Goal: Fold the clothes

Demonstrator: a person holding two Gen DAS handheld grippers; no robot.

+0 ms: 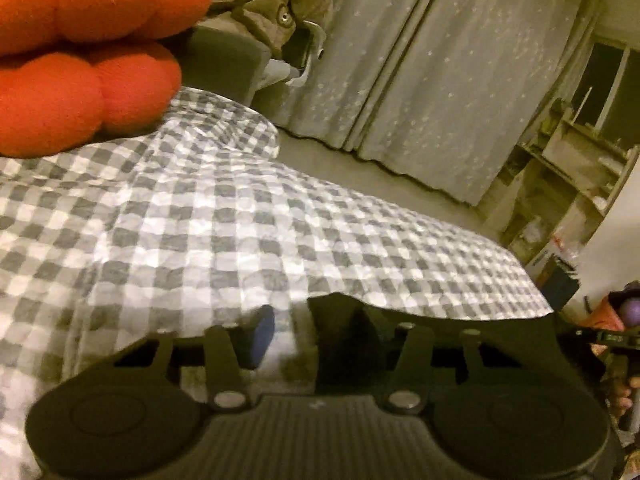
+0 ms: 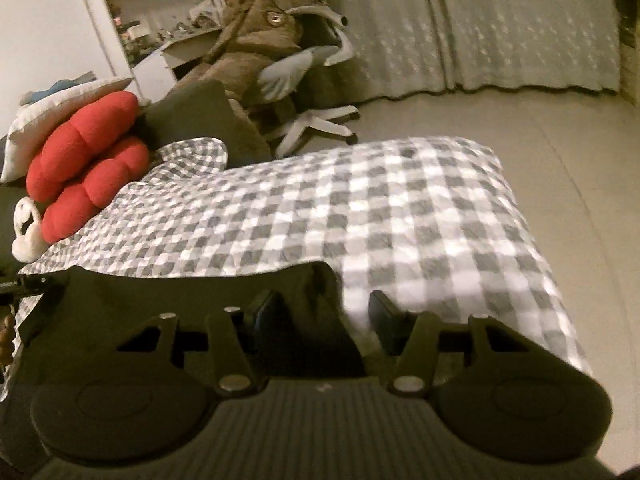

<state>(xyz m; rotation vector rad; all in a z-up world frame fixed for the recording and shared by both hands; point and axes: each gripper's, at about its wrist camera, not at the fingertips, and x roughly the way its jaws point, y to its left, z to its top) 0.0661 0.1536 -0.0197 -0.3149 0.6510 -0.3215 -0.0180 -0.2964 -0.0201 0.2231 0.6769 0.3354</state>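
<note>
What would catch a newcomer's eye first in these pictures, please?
The red cushion, lumpy and bright, sits at the left end of the checked bedspread. Nearer the cameras, a dark garment lies on that bedspread at each claw. Behind, a chair draped in brown stands before pale curtains.

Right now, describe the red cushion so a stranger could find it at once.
Start at the checked bedspread covering the bed. At its far left end lies the red cushion, leaning against a white pillow. It is the only bright red thing, plump and lobed like lips.
</note>
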